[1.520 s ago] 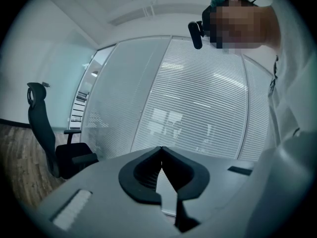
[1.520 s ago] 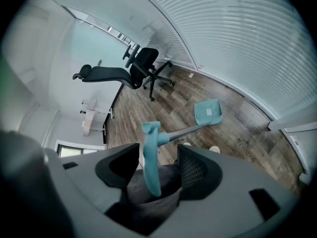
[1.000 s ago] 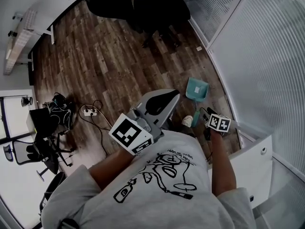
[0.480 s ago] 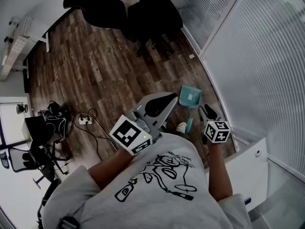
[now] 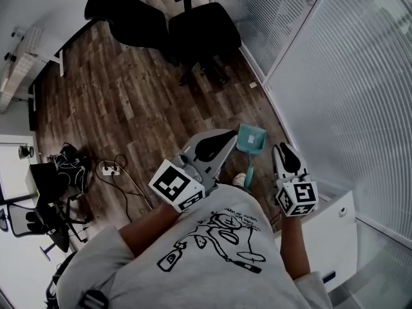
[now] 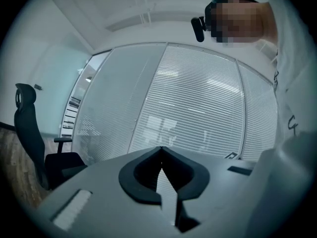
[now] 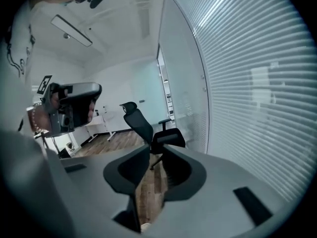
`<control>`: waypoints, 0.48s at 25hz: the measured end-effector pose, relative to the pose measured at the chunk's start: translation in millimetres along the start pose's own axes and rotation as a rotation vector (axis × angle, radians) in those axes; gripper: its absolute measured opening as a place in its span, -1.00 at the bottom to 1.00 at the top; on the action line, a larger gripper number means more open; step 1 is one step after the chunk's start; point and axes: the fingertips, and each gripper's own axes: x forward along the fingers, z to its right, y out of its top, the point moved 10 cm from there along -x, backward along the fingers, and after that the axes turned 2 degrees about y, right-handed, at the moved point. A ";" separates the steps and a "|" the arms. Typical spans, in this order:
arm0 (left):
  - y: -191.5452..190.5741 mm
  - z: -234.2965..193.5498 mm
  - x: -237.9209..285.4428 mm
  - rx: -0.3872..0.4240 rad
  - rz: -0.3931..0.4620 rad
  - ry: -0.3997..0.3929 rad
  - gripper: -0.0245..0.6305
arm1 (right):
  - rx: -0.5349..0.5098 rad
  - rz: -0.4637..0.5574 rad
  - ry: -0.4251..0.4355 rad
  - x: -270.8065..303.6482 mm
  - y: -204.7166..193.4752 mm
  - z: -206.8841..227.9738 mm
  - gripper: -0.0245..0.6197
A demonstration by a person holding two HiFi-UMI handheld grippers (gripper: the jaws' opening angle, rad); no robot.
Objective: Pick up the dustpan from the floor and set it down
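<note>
A teal dustpan (image 5: 250, 138) lies on the wooden floor beside the glass wall, its handle pointing towards the person. My right gripper (image 5: 282, 149) is held up in the air to the right of the handle, apart from it. Its jaws (image 7: 155, 150) are closing with a narrow gap and nothing between them; only floor and a chair show through. My left gripper (image 5: 232, 134) hovers level just left of the pan, not touching it. In the left gripper view its tips (image 6: 161, 148) meet with nothing in them, facing the blinds.
Two black office chairs (image 5: 199, 24) (image 5: 125, 11) stand on the far floor. A glass wall with blinds (image 5: 335, 76) runs along the right, with a white cabinet (image 5: 329, 219) below it. A power strip with cables (image 5: 107, 169) and dark bags (image 5: 61, 166) lie at the left.
My right gripper has risen from low beside the dustpan handle, rolled, and narrowed its jaws. The dustpan stays on the floor. The left gripper has hardly moved.
</note>
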 end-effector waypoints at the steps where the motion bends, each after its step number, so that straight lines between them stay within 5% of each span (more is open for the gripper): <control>1: 0.9 1.1 -0.3 0.003 0.002 0.001 -0.92 | -0.028 0.007 -0.005 -5.2 7.6 -3.3 -0.69; 12: 3.9 10.1 0.5 0.027 0.009 0.003 -0.92 | -0.143 0.120 -0.001 -44.9 72.5 -34.0 -0.73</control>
